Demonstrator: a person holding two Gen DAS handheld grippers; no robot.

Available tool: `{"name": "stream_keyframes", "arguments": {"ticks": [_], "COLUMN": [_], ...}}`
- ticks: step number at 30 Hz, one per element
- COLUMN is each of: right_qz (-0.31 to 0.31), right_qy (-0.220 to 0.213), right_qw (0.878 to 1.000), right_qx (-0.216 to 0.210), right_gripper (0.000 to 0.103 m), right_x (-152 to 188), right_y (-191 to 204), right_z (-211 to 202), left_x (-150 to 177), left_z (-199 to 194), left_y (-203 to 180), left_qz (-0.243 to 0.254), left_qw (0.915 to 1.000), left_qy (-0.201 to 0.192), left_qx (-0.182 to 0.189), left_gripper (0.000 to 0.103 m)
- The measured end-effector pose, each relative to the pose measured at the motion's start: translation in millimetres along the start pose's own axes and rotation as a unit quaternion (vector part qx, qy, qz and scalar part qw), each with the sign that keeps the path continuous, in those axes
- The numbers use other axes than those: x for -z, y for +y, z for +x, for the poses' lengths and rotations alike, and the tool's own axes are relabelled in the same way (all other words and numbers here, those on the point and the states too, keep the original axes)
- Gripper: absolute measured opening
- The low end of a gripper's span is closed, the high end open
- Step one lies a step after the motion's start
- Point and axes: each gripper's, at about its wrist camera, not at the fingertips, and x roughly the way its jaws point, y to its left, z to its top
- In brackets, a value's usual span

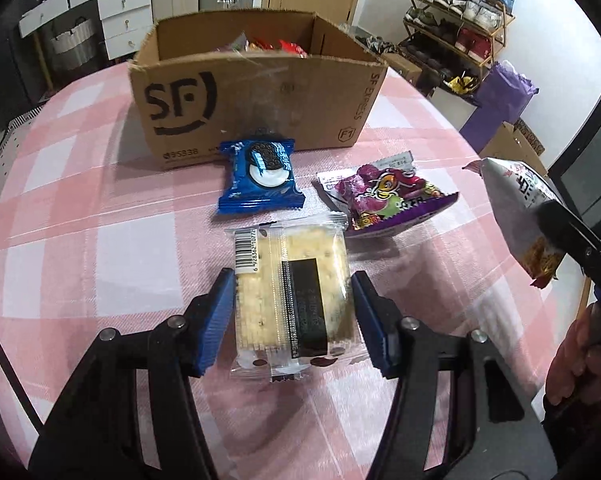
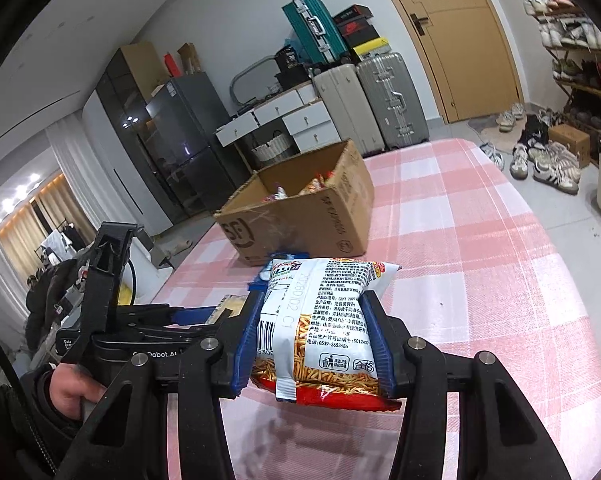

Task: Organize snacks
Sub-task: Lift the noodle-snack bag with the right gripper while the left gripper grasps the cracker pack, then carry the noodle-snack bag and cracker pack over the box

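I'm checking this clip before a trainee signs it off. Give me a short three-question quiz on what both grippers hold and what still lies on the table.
1. True or false: the right gripper is empty.
2. What is clamped in the left gripper? A) blue cookie pack B) cracker pack C) purple snack bag
3. Which two packs lie on the table between the cardboard box and the held cracker pack?

Key
1. False: it is shut on the noodle snack bag.
2. B.
3. The blue cookie pack and the purple snack bag.
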Motion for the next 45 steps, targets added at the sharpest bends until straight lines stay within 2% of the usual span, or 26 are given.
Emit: {"name": "stream_keyframes", "arguments": {"ticks": [10, 16, 21, 27, 37, 45], "right_qz": [-0.016, -0.033, -0.036, -0.049, -0.065, -0.074], "right_qy": [-0.015, -0.029, -0.035, -0.043, -0.055, -0.053], "right_qw": [1.0, 0.999, 0.998, 0.997, 0.995, 0.995], "right_qx": [-0.008, -0.024, -0.037, -0.044, -0.044, -0.047], "right_gripper": [0.049, 0.049, 0.049, 0.049, 0.049, 0.049], "right_x": [2, -3, -12, -30, -79, -126], "right_y": [37, 60, 72, 86, 93, 90], "right_z": [-18, -33, -40, -42, -26, -1], "left_x": [12, 15, 11, 0, -44, -102], "left_z": [-52, -110, -146, -172, -200, -180], "left_y": [10, 26, 30, 41, 68, 78], "left_qz": [-0.013, -0.048, -0.047, -0.06, -0.074, -0.073], "left_qw": [0.9988, 0.9917, 0.9874, 0.985, 0.9817, 0.9867], "left_qy": [-0.046, -0.117, -0.148, -0.154, -0.172, -0.142], "left_qx": [0.007, 0.026, 0.03, 0.049, 0.034, 0.031], "left_gripper": [0.056, 0.056, 0.056, 0.056, 0.056, 0.056]}}
